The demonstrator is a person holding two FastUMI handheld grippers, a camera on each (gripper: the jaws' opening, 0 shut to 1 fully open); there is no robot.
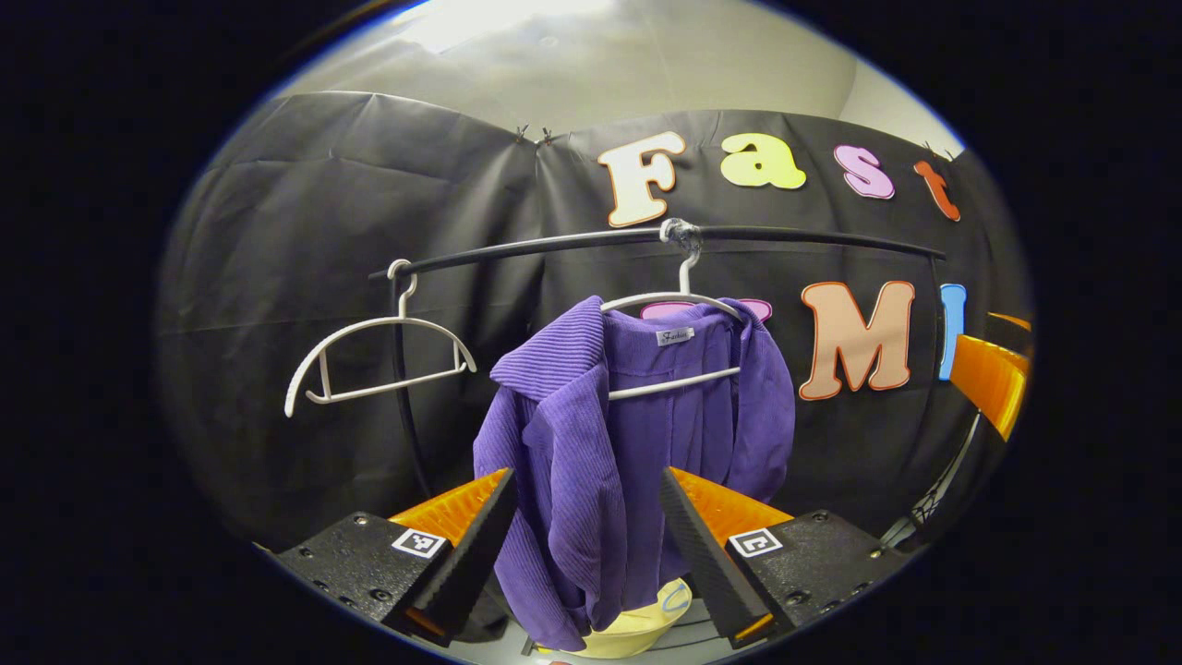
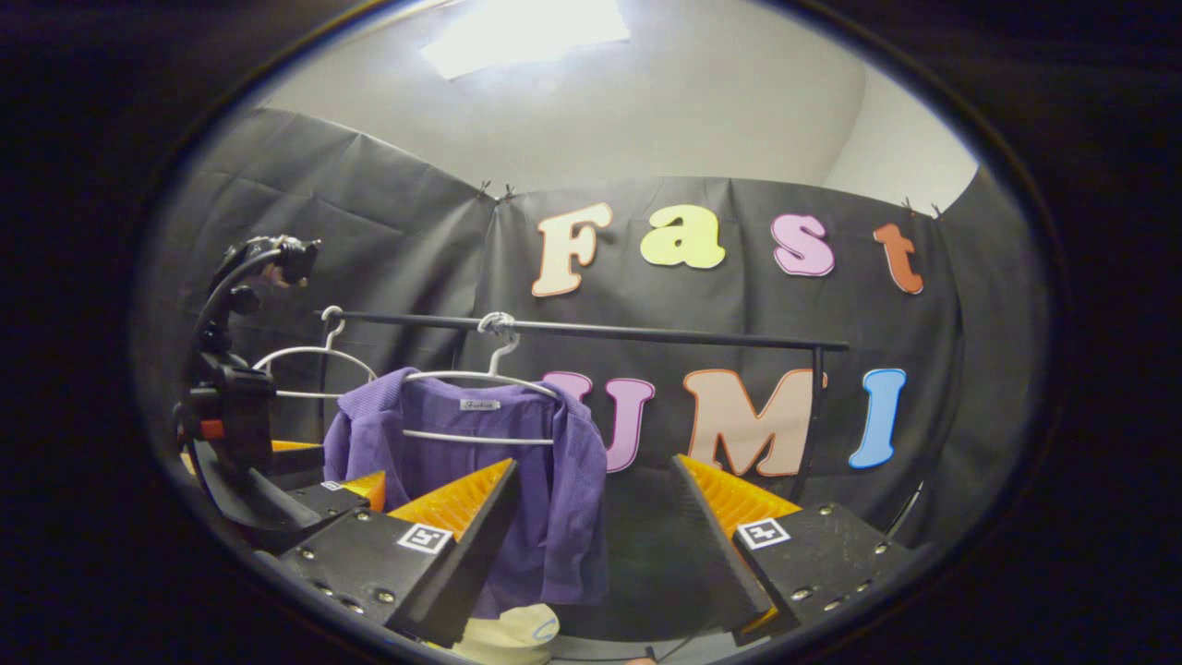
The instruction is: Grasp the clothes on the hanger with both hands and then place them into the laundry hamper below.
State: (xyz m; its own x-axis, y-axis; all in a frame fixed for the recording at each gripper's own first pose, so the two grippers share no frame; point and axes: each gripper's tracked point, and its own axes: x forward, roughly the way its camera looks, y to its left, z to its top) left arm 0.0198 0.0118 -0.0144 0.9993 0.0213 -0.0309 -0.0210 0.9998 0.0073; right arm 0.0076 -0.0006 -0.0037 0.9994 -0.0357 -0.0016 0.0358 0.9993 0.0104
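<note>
Black cloth walls your booth on all sides seen, with a pale ceiling above and a bright light panel (image 2: pixel 526 32) overhead. Across the cloth runs a dark rail (image 1: pixel 646 240), and two white hangers hook over it. One hanger (image 1: pixel 379 356) hangs bare near the rail's left end, beside the upright post. The other hanger (image 1: pixel 679 319) sits near the middle of the rail and carries the task's garment, a purple shirt (image 1: pixel 600 443). That shirt hangs unevenly: its left shoulder has slid off the hanger and the collar folds over in front. Below its hem you can make out a pale yellow rim, the hamper (image 1: pixel 646 628), though most of it is hidden. Your left gripper (image 1: pixel 586 536) is spread wide, with the shirt's lower front hanging between the fingers; whether either finger touches the cloth cannot be told. Your right gripper (image 2: pixel 596 526) is likewise spread, grasping nothing, and its left finger overlaps the shirt's right side in the right gripper view. That view also shows your left gripper's body and camera mount at far left, just beside the shirt.
</note>
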